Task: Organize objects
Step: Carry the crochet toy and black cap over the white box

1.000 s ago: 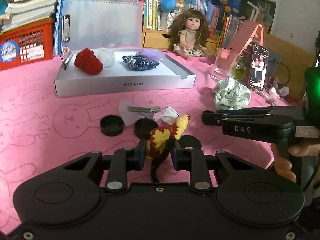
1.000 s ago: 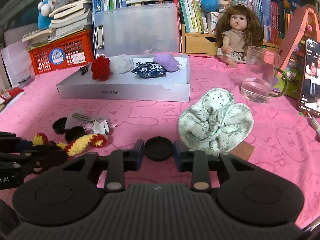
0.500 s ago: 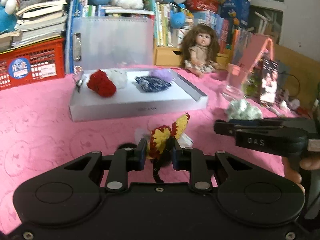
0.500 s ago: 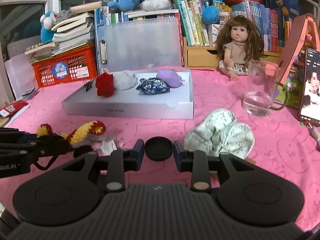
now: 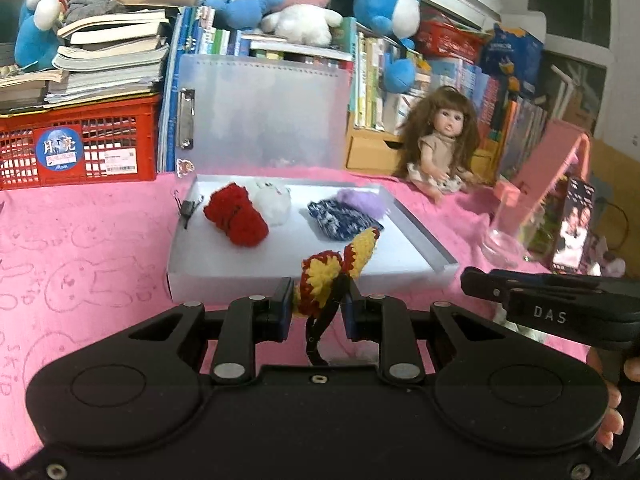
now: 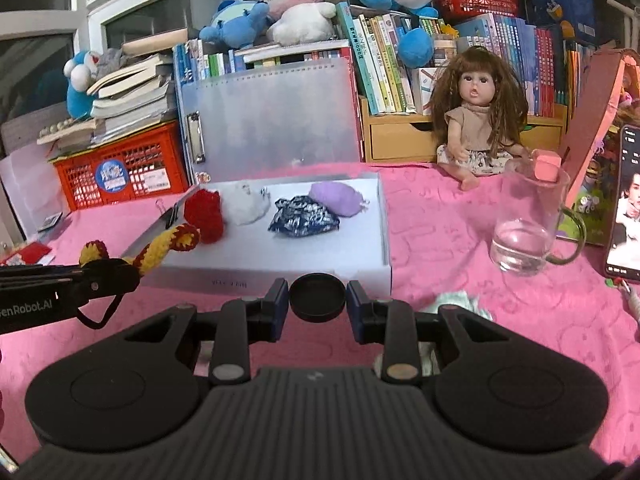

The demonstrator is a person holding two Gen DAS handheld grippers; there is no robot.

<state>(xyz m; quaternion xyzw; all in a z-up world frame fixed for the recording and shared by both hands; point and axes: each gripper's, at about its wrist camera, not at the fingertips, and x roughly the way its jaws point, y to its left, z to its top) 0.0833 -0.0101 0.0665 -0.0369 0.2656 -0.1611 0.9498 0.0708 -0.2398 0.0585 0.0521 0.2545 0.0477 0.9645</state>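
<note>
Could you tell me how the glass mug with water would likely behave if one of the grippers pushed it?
The glass mug looks rigid and probably fragile. It stands tall on the soft pink cloth, so a high push might tip it. The water inside could slosh or spill.

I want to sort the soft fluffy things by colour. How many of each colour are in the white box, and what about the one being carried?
Red: 1
White: 1
Blue patterned: 1
Purple: 1
Red and yellow, held in the left gripper, not in the white box: 1
Total: 5
</note>
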